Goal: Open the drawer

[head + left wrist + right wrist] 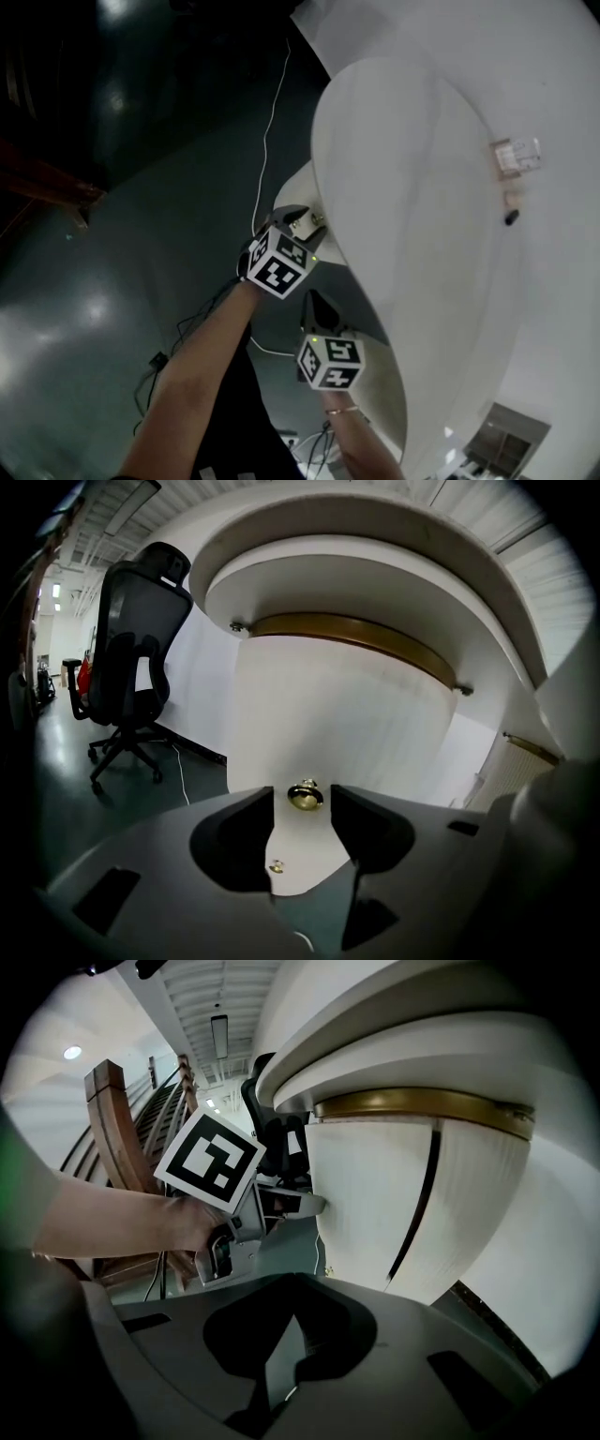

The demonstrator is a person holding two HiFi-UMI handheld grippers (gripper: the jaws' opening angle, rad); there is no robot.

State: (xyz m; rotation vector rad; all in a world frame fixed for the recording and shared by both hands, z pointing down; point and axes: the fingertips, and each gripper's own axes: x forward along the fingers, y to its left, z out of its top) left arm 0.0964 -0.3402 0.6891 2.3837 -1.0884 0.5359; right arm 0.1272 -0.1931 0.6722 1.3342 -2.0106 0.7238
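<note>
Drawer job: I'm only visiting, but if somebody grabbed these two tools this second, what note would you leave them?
Left tool: jaws open, the round brass knob in the gap at their tips, not gripped.
Right tool: jaws together, empty, clear of the cabinet.
White ribbed curved drawer front: looks flush, not opened.
Done: left tool lined up on the knob.
Left to do: close on the knob, then pull the drawer out.

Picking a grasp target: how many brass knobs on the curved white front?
2. One knob low on the curved white front, a second knob below it, slightly left. Others may be hidden round the curve.
</note>
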